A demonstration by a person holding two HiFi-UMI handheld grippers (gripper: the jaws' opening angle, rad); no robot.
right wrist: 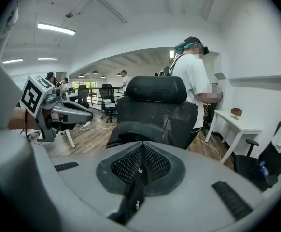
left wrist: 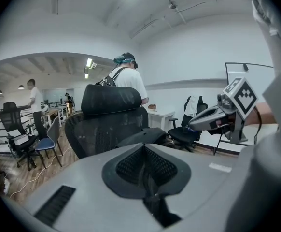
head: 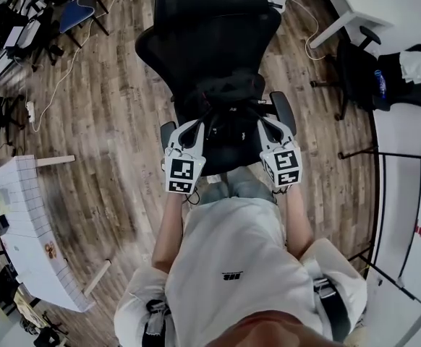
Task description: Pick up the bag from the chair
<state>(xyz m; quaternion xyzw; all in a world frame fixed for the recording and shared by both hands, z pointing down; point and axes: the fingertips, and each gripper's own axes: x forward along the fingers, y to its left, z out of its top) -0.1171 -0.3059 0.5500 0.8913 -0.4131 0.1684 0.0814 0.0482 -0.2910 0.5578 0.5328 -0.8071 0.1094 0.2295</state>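
A black bag [head: 228, 96] lies on the seat of a black office chair [head: 210, 20] right in front of me. My left gripper [head: 197, 126] reaches the bag's left side and my right gripper [head: 265, 126] its right side. In the left gripper view the jaws [left wrist: 144, 170] are shut on a black strap [left wrist: 156, 209], with the bag [left wrist: 143, 137] just beyond. In the right gripper view the jaws [right wrist: 141, 170] are shut on a black strap [right wrist: 131, 202] with small lettering, which hangs down from them. The bag [right wrist: 131, 132] sits ahead on the seat.
A white tiled desk [head: 30, 215] stands at the left and a second black chair [head: 355, 71] at the right beside a white table [head: 348, 9]. Cables run over the wooden floor. A person in a white shirt [left wrist: 128, 81] stands behind the chair.
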